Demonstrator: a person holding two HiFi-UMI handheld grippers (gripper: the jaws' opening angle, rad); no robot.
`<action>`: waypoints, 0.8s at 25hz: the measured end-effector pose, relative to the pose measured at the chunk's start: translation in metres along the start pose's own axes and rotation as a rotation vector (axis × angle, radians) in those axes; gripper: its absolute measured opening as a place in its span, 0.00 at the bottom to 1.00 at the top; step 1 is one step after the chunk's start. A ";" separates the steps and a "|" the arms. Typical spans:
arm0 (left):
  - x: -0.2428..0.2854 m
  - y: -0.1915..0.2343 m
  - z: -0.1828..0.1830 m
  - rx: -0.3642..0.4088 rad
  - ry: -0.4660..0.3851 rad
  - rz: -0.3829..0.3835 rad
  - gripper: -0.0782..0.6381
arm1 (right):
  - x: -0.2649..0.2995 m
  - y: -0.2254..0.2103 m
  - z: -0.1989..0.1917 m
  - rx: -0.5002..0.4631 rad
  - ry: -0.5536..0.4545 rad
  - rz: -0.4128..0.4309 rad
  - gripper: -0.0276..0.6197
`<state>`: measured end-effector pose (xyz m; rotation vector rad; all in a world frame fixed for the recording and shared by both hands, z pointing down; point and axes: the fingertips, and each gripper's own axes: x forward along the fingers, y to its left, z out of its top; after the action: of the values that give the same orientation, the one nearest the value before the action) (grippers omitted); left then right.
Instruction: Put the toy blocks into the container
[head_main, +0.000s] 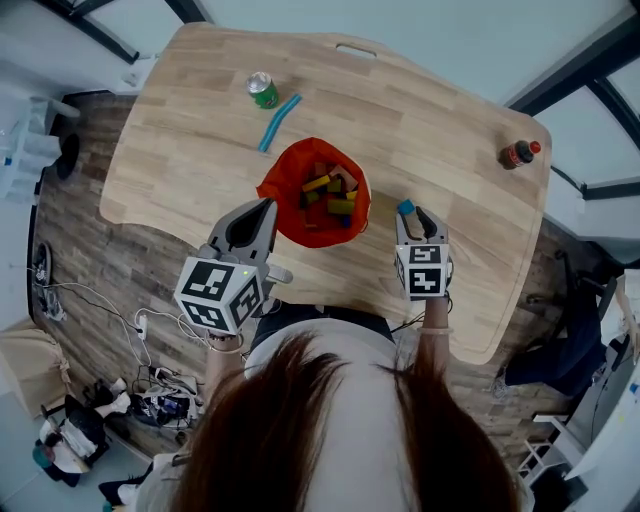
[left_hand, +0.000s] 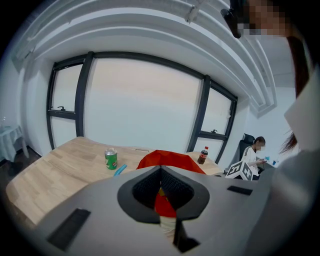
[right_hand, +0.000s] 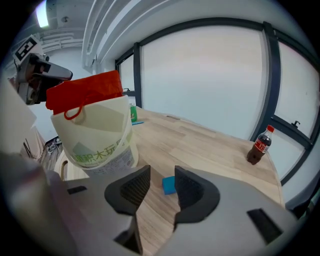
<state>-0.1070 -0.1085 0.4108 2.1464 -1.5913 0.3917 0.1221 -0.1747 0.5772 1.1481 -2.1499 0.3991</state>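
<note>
A cream tub with a red lining (head_main: 290, 180) stands mid-table and holds several coloured toy blocks (head_main: 330, 192). My left gripper (head_main: 264, 212) is at its near left rim, and the jaws look shut on the red lining (left_hand: 161, 200). The right gripper view shows that gripper at the lining's edge (right_hand: 82, 92). A small blue block (head_main: 406, 208) lies on the wood to the right of the tub. My right gripper (head_main: 418, 216) is just behind it. In the right gripper view the blue block (right_hand: 169, 185) lies just past the open jaws of the right gripper (right_hand: 157, 182), untouched.
A green can (head_main: 262, 89) and a blue stick (head_main: 279, 122) lie beyond the tub. A cola bottle (head_main: 518, 153) stands near the table's right edge. The wooden table (head_main: 180, 150) ends just in front of the person. Another person (left_hand: 257, 152) sits far off.
</note>
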 end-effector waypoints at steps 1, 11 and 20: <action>0.000 0.000 0.000 -0.001 0.001 0.003 0.12 | 0.002 0.000 -0.002 -0.004 0.008 0.002 0.26; 0.003 0.008 -0.001 -0.005 0.017 0.030 0.12 | 0.021 -0.004 -0.014 -0.062 0.067 0.012 0.29; 0.007 0.015 -0.004 -0.008 0.034 0.050 0.12 | 0.036 -0.007 -0.028 -0.108 0.123 0.018 0.30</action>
<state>-0.1188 -0.1158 0.4204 2.0867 -1.6280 0.4349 0.1249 -0.1858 0.6221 1.0181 -2.0507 0.3482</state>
